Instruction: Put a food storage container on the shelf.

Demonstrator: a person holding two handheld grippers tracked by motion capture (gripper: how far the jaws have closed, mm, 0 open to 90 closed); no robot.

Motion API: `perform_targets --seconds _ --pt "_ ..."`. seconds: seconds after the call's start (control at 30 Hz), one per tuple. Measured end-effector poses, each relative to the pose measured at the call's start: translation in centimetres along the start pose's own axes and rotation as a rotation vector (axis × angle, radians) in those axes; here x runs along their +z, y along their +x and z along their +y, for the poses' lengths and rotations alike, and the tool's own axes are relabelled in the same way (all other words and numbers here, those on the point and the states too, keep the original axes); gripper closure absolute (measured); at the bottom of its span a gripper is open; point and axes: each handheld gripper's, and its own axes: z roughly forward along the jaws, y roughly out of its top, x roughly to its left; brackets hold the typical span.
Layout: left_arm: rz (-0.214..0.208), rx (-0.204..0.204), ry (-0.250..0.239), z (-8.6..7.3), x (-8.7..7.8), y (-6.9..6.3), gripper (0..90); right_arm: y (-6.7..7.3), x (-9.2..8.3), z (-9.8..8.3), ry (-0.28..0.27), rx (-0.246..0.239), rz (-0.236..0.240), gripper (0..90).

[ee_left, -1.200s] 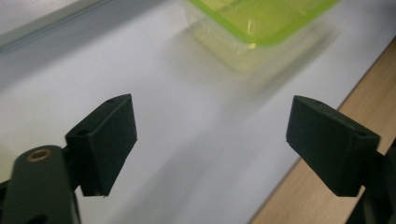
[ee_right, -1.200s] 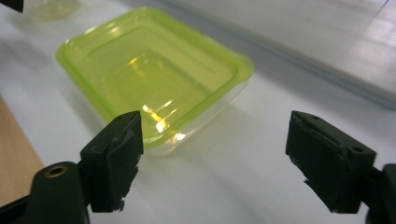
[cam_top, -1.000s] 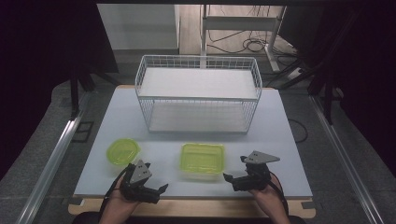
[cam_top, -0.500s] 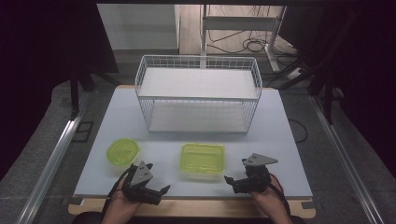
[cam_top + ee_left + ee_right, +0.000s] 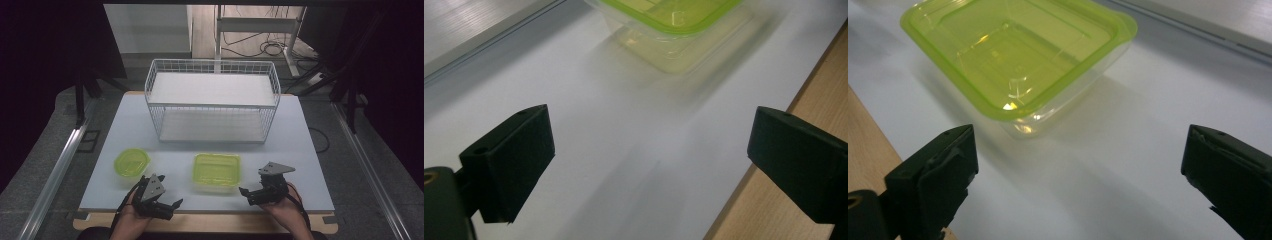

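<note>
A rectangular clear tub with a lime-green lid (image 5: 216,171) sits near the table's front, between my two grippers. In the left gripper view the tub (image 5: 674,30) lies ahead at the top, blurred. The same tub (image 5: 1018,55) stands close ahead and to the left in the right gripper view. A round green-lidded container (image 5: 132,162) rests at the front left. My left gripper (image 5: 167,205) is open and empty at the front edge, left of the tub. On the tub's right, my right gripper (image 5: 248,194) is open and empty, jaws pointing toward it.
A white two-tier wire rack (image 5: 212,105) stands at the middle back of the white tabletop (image 5: 300,150). A wooden strip (image 5: 225,222) runs along the front edge. Cables and metal frame legs lie on the floor beyond the table.
Both hands have drifted slightly toward the front edge with their jaws still wide apart. The containers have not moved.
</note>
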Motion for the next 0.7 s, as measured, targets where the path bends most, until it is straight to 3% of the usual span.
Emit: perform_targets --seconds 0.1,0.27,0.43,0.53,0.7 --pt "-0.001 0.005 -0.004 0.0 0.0 -0.1 4.6 -0.1 -0.2 0.6 -0.01 0.01 0.0 13.4" --pt "0.0 0.008 -0.001 0.0 0.1 0.0 4.6 -1.0 -0.2 1.6 -0.002 0.051 0.046 24.3" --pt "-0.001 0.021 0.005 0.0 0.1 -0.1 4.5 -1.9 0.6 2.4 0.014 0.109 0.091 27.2" --pt "0.001 0.025 0.004 0.0 0.2 -0.2 4.5 -2.1 1.4 2.9 0.03 0.101 0.095 29.7" --pt "0.004 0.03 0.008 0.0 0.2 -0.2 4.4 -2.7 2.8 3.5 0.064 0.136 0.135 35.1"
